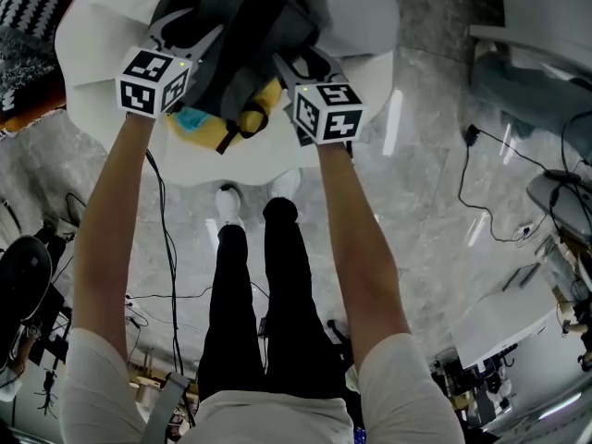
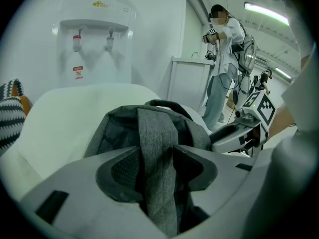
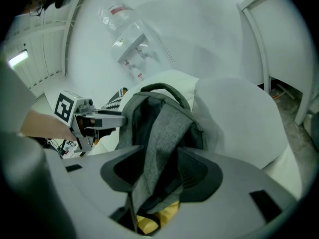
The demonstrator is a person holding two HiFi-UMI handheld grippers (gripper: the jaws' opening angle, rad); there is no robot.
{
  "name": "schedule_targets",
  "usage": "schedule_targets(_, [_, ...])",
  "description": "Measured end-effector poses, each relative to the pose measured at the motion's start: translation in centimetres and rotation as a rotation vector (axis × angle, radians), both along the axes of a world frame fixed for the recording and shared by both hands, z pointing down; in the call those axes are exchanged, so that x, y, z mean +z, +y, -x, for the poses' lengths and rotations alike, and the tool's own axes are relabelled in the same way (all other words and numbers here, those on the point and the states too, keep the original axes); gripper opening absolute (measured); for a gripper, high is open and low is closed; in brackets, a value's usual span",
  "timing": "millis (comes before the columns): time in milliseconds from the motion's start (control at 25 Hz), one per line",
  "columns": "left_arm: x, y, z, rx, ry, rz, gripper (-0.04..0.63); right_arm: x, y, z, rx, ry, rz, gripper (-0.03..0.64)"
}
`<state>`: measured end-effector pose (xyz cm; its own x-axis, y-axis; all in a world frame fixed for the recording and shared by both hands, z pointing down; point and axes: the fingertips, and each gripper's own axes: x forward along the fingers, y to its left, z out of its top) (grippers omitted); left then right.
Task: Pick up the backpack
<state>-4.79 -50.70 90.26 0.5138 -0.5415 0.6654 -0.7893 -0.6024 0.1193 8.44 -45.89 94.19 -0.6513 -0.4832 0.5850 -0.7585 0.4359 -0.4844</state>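
A grey backpack (image 1: 245, 26) with yellow (image 1: 265, 98) and teal parts lies on a white padded seat (image 1: 365, 21). My left gripper (image 1: 190, 30) reaches onto its left side and my right gripper (image 1: 302, 63) onto its right. In the left gripper view a grey shoulder strap (image 2: 157, 133) runs between the left gripper (image 2: 157, 166) jaws, which stand apart around it. In the right gripper view the other strap (image 3: 164, 133) hangs loosely between the right gripper (image 3: 159, 171) jaws, also spread. Each gripper shows in the other's view: the right gripper (image 2: 239, 133) and the left gripper (image 3: 97, 118).
A water dispenser (image 2: 94, 39) stands behind the seat against a white wall. A striped cushion (image 1: 28, 7) lies to the left. Another person (image 2: 222, 59) stands by a white counter (image 2: 187, 83). Cables (image 1: 490, 202) trail over the shiny grey floor; my legs stand just in front of the seat.
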Motion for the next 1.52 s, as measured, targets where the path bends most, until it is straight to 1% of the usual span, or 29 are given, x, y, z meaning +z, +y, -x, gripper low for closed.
schedule_targets(160, [0.3,-0.1,0.0,-0.010,0.012,0.007,0.183,0.6,-0.6,0.9,0.000,-0.023,0.016,0.183])
schedule_targets(320, [0.6,0.0,0.1,-0.008,0.009,0.008,0.179,1.2,-0.8,1.0,0.033,-0.050,0.035,0.181])
schedule_targets(360, [0.5,0.0,0.1,-0.005,0.009,0.005,0.167,1.1,-0.8,0.9,0.039,-0.058,0.036,0.179])
schedule_targets(400, [0.2,0.1,0.0,-0.003,0.009,0.002,0.152,0.9,-0.8,0.8,0.043,-0.063,0.035,0.166])
schedule_targets(480, [-0.4,0.2,-0.1,-0.002,0.010,-0.005,0.129,0.2,-0.7,0.6,0.048,-0.068,0.030,0.103])
schedule_targets(600, [-1.0,0.5,-0.1,-0.003,0.014,-0.011,0.084,-0.6,-0.5,0.5,0.050,-0.080,0.026,0.085])
schedule_targets(760, [-2.1,1.3,0.2,-0.006,0.027,-0.024,0.069,-1.9,0.0,0.9,0.050,-0.083,0.010,0.069])
schedule_targets(960, [-3.7,1.9,0.5,-0.012,0.038,-0.040,0.046,-4.2,0.2,1.0,0.048,-0.081,-0.016,0.057])
schedule_targets(1200, [-5.9,3.9,1.7,-0.012,0.053,-0.047,0.043,-6.7,1.6,2.0,0.026,-0.073,-0.031,0.053])
schedule_targets(1400, [-8.4,5.9,2.9,-0.044,0.094,-0.064,0.040,-8.9,3.6,3.2,0.009,-0.084,-0.032,0.052])
schedule_targets(1520, [-9.9,7.4,3.7,-0.064,0.105,-0.073,0.038,-10.3,4.9,3.9,-0.008,-0.081,-0.041,0.051])
